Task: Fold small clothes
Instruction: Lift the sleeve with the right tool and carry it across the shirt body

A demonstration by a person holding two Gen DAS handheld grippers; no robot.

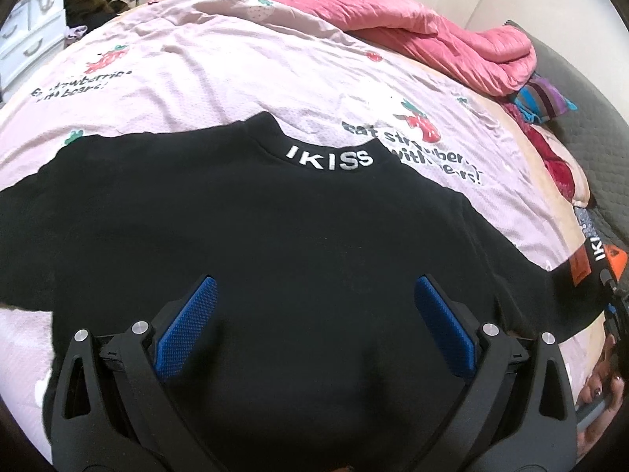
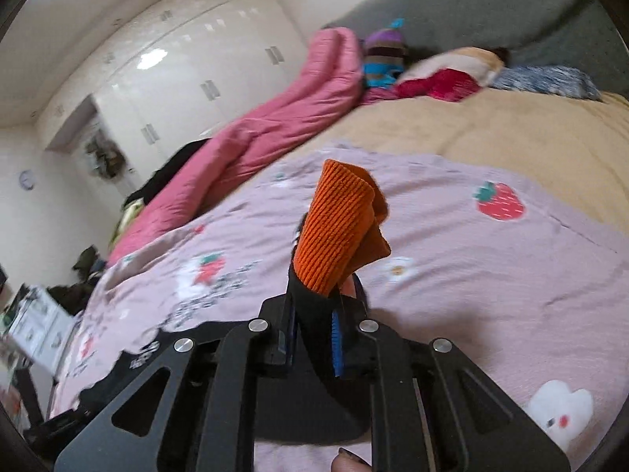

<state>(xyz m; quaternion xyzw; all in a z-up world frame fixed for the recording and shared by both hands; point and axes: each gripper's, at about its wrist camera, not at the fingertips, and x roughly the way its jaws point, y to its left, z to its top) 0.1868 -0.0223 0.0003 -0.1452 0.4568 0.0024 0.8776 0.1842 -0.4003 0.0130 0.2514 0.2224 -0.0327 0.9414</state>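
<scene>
A black sweater (image 1: 243, 244) with white "IKISS" on its collar (image 1: 330, 157) lies flat on the pink strawberry-print sheet (image 1: 196, 78). My left gripper (image 1: 314, 295) hovers over the sweater's body, open and empty, blue pads (image 1: 188, 326) wide apart. My right gripper (image 2: 314, 314) is shut on the sweater's sleeve end, whose orange ribbed cuff (image 2: 338, 228) sticks up past the fingers. That sleeve and the right gripper show at the right edge of the left wrist view (image 1: 605, 271).
A rumpled pink quilt (image 1: 412, 11) lies along the bed's far side. Striped and red pillows (image 1: 546, 98) sit by the grey headboard (image 2: 471, 4). A white drawer unit (image 1: 31, 39) and dark clothes stand beyond the bed. White wardrobes (image 2: 188, 67) line the wall.
</scene>
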